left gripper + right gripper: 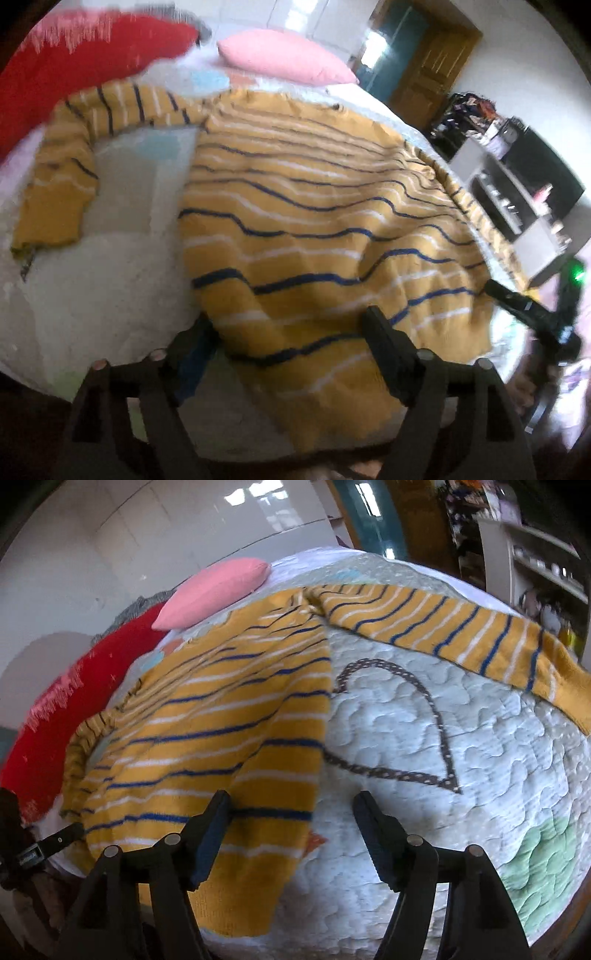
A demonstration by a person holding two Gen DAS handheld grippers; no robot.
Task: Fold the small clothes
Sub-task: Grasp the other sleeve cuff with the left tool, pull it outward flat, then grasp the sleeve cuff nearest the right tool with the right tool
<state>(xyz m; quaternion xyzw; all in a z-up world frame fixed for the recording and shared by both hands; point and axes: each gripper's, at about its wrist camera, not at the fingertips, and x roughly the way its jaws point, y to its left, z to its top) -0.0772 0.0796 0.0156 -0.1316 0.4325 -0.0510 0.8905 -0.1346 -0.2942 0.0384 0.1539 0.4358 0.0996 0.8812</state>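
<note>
sweater [314, 221], mustard knit with navy and white stripes, lies spread face-flat on the quilted bedspread [461, 738]; it serves as the landmark for all positions below.

nearest the sweater's hem: the left gripper [291, 336] hangs over the hem corner on its own side, jaws spread wide, nothing between them; its fingertips appear just above the knit, though contact cannot be confirmed. the right gripper [291, 812] straddles the opposite side edge of the sweater, one finger over the fabric, the other over bare quilt, likewise released and empty.

mid-sweater: the body shows soft ripples across the stripes. one sleeve bends back on itself beside the body in the left wrist view; the other sleeve [461, 638] runs straight out from the shoulder across the quilt, above a dark heart outline stitched into the bedspread.

beyond the sweater's collar: a pink pillow [284, 55] and a red blanket [74, 62] lie at the head of the bed.

handling, as judged: the knit looks light, limp and stretchy, not slippery; it should drape and sag when lifted and will hold no crease unaided. a pinch at the hem corners or the cuff of the outstretched sleeve seems the surest hold, taking both layers at once so the back panel does not trail.
</note>
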